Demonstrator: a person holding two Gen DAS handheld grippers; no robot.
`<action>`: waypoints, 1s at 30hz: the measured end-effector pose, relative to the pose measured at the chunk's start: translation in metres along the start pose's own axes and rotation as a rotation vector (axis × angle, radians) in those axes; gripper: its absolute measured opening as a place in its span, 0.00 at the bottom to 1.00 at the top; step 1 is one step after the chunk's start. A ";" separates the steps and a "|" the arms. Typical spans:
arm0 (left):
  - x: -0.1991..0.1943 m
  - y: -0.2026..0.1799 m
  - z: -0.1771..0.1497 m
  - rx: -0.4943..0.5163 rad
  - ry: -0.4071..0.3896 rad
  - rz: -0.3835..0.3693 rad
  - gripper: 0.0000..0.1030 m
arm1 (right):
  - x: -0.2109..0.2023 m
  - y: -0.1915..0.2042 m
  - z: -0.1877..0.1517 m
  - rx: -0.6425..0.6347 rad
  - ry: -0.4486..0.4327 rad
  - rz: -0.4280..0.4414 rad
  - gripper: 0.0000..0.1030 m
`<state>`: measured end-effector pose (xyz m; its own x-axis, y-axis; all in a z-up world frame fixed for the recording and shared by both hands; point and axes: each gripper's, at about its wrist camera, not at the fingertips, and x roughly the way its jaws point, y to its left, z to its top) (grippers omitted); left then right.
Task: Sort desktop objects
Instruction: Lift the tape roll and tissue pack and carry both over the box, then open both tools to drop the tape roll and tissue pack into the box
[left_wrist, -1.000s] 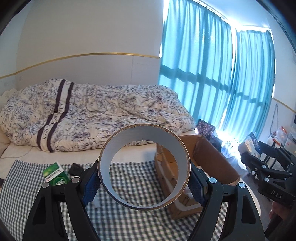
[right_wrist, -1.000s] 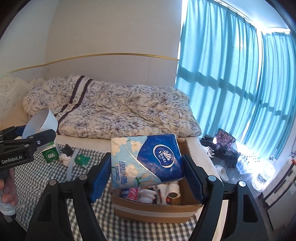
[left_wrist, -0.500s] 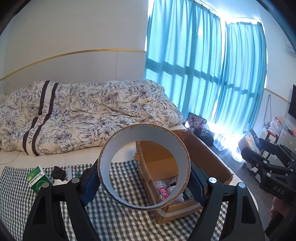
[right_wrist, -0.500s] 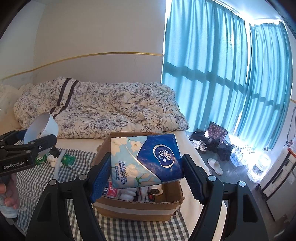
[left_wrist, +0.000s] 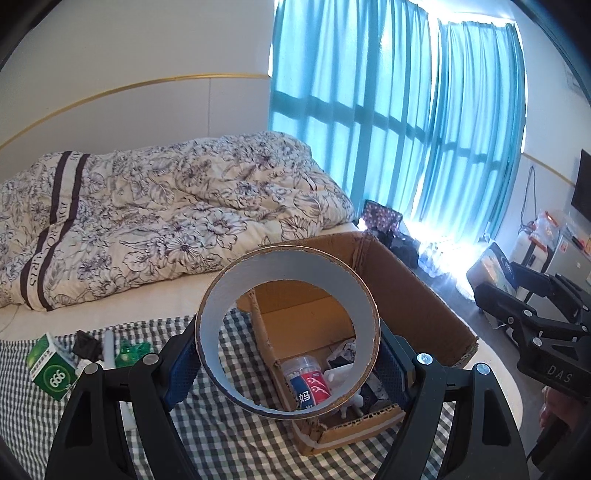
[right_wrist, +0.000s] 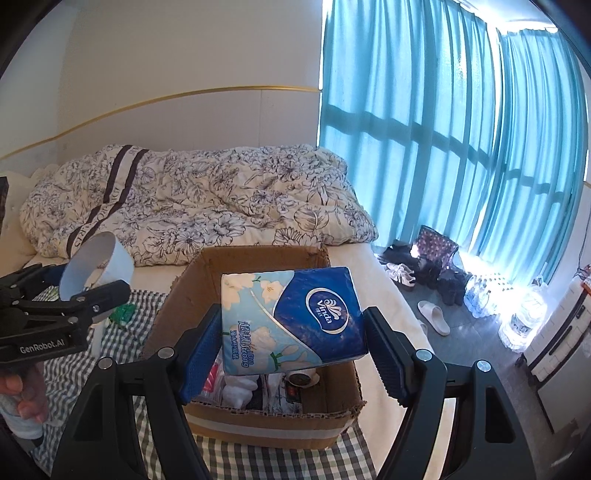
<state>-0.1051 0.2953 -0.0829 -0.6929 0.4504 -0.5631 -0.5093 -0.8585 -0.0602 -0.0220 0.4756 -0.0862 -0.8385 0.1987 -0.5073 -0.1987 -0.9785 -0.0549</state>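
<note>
The tape roll (left_wrist: 287, 328) sits pinched between the left tongs (left_wrist: 288, 360), held above the checked desk (left_wrist: 229, 443) at the near left edge of the box (left_wrist: 417, 295); the tissue pack (right_wrist: 291, 319) is gripped between the right tongs (right_wrist: 291, 354), hanging over the box's open top. The box holds a small jar (left_wrist: 308, 380) and other jumbled items. A green carton (left_wrist: 51, 365) lies on the desk to the left.
</note>
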 end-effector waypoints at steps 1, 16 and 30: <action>0.005 -0.001 0.000 0.005 0.006 -0.002 0.81 | 0.005 -0.001 0.000 -0.001 0.006 0.003 0.72; 0.077 -0.024 -0.005 0.084 0.097 -0.019 0.81 | 0.067 -0.008 -0.018 -0.016 0.101 0.033 0.72; 0.112 -0.033 -0.015 0.135 0.159 0.004 0.85 | 0.099 -0.007 -0.021 -0.012 0.127 0.049 0.72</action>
<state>-0.1579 0.3700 -0.1566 -0.6107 0.3937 -0.6871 -0.5781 -0.8146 0.0470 -0.0926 0.5005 -0.1539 -0.7761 0.1424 -0.6143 -0.1520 -0.9877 -0.0369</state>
